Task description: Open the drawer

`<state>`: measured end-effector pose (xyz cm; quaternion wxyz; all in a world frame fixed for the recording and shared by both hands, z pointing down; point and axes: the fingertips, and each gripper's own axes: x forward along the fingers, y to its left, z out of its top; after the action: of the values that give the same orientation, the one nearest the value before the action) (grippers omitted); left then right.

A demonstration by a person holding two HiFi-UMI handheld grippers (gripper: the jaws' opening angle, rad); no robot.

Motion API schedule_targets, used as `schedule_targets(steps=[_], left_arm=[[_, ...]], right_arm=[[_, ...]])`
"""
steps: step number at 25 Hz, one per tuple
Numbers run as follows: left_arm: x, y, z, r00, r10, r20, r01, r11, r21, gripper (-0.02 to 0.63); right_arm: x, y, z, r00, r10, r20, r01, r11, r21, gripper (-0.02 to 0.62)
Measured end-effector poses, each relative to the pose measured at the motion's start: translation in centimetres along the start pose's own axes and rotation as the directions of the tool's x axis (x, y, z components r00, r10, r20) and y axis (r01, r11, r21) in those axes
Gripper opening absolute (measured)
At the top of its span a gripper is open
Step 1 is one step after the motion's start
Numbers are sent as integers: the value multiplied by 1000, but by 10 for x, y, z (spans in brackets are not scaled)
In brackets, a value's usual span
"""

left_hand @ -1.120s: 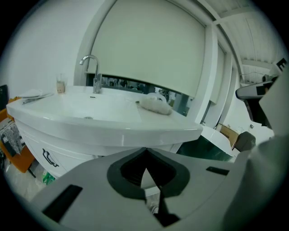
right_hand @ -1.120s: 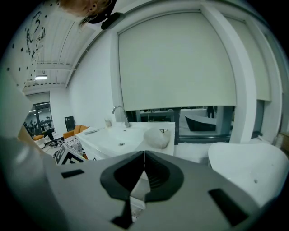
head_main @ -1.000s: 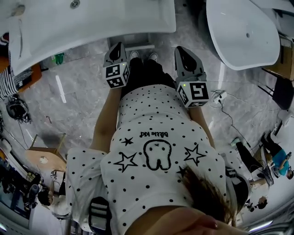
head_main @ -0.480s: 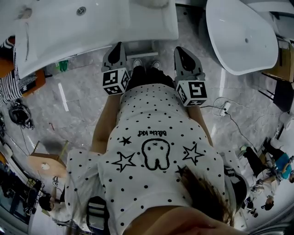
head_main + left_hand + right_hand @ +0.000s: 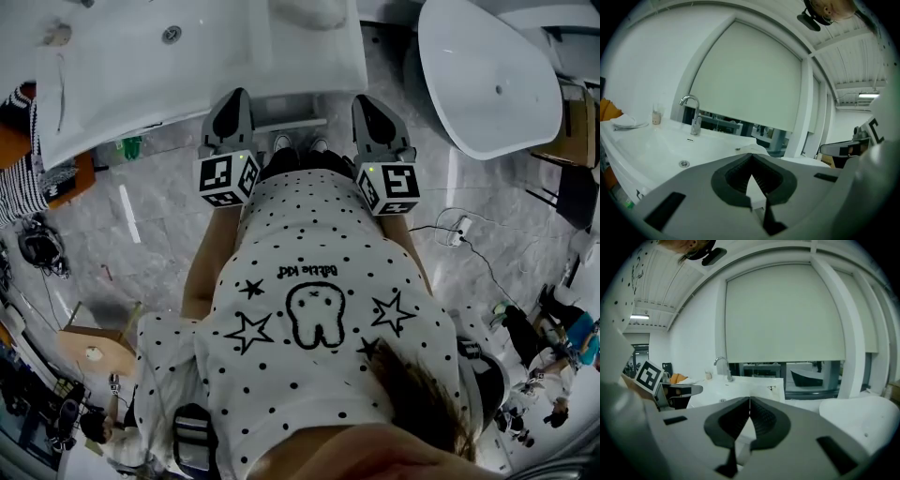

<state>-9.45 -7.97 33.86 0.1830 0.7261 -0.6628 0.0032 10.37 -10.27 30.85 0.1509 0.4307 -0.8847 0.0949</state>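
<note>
The person holds both grippers up side by side before a white washbasin (image 5: 141, 84). The left gripper (image 5: 236, 94) has its fingers pressed together with nothing between them, and so has the right gripper (image 5: 366, 99). The drawer cannot be told apart: only a narrow pale cabinet strip (image 5: 292, 123) shows under the basin's near edge, between the grippers.

The drawer (image 5: 291, 108), a pale grey front, sits just beneath the white washbasin (image 5: 187, 66) edge.
</note>
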Motion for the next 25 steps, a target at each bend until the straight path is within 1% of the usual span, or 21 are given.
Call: schedule_targets(steps=[6,14,17,20,22,25], left_arm=[[-5,-5,19,998,-56,18,56,998,-20,5],[-21,-16,51,991,-107,73,106,994,17,3],[-26,-19,56,989,-119,88,117,993,23,4],[-32,-20,61,988,-118,101,113,992,51,4],[-35,-20,61,988,-123,94,117,991,64,5],[-34,-19,59,986,-140,88,134,989,64,5]], right_arm=[[10,17,7,1000,22,5,-22,999,-27,14],[13,40,13,998,58,18,-57,994,-91,14],[11,43,14,998,59,22,-57,992,-113,14],[12,50,16,997,71,18,-68,988,-139,14],[13,58,15,996,84,10,-82,986,-146,14],[16,62,13,995,95,5,-93,983,-157,14]])
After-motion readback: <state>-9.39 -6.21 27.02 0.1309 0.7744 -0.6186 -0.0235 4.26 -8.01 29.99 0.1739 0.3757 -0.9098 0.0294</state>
